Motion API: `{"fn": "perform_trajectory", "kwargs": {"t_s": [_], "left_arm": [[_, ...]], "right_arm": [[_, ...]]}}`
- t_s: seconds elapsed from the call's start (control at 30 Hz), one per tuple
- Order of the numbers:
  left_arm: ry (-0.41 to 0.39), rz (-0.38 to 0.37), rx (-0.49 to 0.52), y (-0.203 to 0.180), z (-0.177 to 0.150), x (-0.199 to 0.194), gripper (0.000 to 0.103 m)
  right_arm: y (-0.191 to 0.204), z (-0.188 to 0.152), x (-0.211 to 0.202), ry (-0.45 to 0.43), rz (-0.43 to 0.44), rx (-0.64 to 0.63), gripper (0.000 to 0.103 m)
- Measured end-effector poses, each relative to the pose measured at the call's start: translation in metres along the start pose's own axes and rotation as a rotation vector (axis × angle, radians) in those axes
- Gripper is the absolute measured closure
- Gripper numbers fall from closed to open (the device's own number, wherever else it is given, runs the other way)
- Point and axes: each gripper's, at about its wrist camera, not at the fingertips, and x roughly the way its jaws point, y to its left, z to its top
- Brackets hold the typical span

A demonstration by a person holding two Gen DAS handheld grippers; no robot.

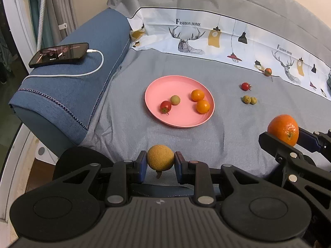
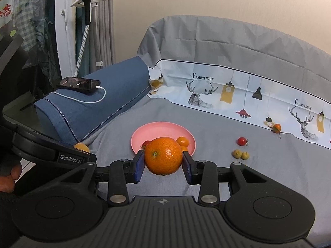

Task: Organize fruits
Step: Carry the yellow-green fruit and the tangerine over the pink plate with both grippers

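1. Pink plate (image 1: 157, 115) is already holding four fruits: two small oranges (image 1: 200, 101), a cherry tomato (image 1: 165, 106) and a green fruit (image 1: 175, 99).
2. Left gripper (image 1: 160, 161) is pinching a rough yellow fruit (image 1: 160, 157) just short of the plate.
3. Right gripper (image 2: 163, 161) is clamping a large orange (image 2: 163, 156).
4. Waiting on the grey cloth (image 1: 206, 66) are a red tomato (image 1: 245, 86), two green fruits (image 1: 249, 99) and one far fruit (image 1: 268, 71).

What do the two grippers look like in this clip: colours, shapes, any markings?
Both are matte black plastic. The left gripper and right gripper have blue-padded fingers, silver pivot pins, round discs either side and a ribbed grey centre plate. White "GenRobot.AI" lettering marks the left body. No cables visible.
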Motion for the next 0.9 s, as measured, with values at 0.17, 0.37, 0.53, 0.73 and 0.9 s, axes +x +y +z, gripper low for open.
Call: {"fn": "perform_trajectory", "kwargs": {"t_s": [0.17,0.37,0.53,0.73,0.9], "left_arm": [[0.011,-0.003,-0.015,0.006,0.007,0.006,0.072],[0.014,0.008,-0.042,0.014,0.022,0.017,0.072],[0.019,0.016,-0.059,0.019,0.040,0.030,0.072],[0.045,0.034,-0.061,0.017,0.065,0.060,0.072],[0.086,0.040,-0.053,0.011,0.088,0.097,0.072]], "right_arm": [[-0.004,0.002,0.008,0.004,-0.012,0.012,0.063],[-0.010,0.006,0.022,0.015,-0.025,0.033,0.063],[-0.016,0.011,0.039,0.024,-0.028,0.057,0.063],[-0.024,0.016,0.072,0.039,-0.020,0.084,0.063],[-0.030,0.018,0.113,0.082,-0.003,0.085,0.063]]}}
